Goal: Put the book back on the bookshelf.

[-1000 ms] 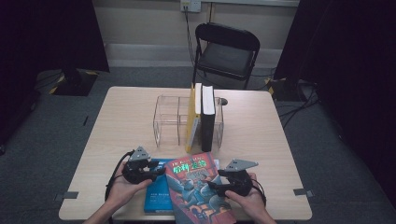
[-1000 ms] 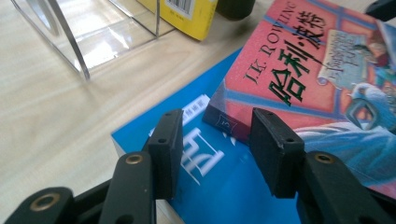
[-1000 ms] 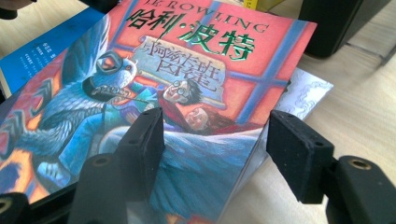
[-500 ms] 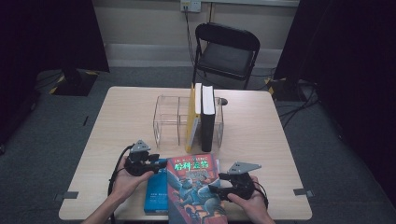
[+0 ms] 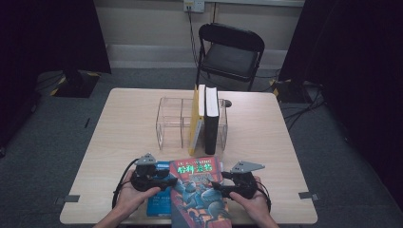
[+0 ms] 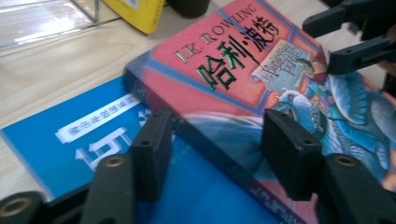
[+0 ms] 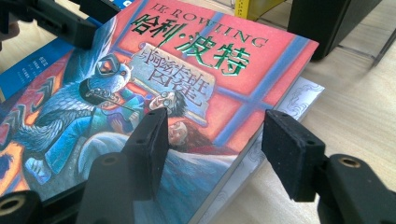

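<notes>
Since a second ago, the red paperback has swung more upright over the blue book, and the left gripper has just been opening its jaws, now released astride the red book's spine edge. The right gripper has its jaws straddling the book's fore-edge, closing but not clenched. Best seat both grips squarely before lifting toward the clear rack on the counter.
</notes>
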`<action>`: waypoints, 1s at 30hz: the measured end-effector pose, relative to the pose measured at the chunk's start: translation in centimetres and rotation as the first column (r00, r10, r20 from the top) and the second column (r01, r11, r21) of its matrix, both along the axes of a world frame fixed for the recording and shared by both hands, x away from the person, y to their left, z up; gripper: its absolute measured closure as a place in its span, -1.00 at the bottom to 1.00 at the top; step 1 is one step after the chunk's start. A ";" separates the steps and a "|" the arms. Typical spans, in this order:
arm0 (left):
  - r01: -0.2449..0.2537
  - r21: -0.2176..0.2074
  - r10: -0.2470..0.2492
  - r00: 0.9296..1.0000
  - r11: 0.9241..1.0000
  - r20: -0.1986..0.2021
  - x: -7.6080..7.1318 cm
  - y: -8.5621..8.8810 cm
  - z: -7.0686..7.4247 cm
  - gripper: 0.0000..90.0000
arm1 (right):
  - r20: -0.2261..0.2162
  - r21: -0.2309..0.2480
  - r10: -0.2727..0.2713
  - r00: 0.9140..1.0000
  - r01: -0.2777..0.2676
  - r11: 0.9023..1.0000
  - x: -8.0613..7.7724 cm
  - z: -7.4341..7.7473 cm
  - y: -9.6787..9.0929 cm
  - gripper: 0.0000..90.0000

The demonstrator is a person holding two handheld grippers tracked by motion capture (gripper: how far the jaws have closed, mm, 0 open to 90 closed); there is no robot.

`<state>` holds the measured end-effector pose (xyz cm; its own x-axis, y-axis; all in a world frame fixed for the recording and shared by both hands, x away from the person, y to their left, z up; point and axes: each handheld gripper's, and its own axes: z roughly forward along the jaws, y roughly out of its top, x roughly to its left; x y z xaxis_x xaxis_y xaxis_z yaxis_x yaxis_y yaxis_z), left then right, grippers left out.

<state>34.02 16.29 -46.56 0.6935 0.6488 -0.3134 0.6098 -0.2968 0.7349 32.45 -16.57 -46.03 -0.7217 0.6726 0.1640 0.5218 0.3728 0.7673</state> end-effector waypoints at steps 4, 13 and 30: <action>-0.020 -0.002 0.020 1.000 1.000 -0.002 0.3 -0.1 0.0 -0.09 | -0.001 -0.010 0.000 1.000 0.000 1.000 -0.3 0.1 0.1 -0.09; -0.020 -0.004 0.020 1.000 1.000 0.009 0.6 -0.1 -0.1 -0.14 | 0.011 0.005 0.000 1.000 0.000 1.000 -0.4 0.0 0.2 -0.04; -0.016 -0.016 0.017 0.999 1.000 0.046 0.1 -0.2 -0.5 -0.23 | -0.053 0.094 -0.092 0.994 0.096 0.991 3.2 -0.6 0.3 -0.09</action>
<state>34.12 16.12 -47.07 0.6968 0.6552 -0.2919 0.5798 -0.2750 0.7669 35.69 -16.26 -46.67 -0.6456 0.7164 0.2646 0.5888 0.2463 0.7699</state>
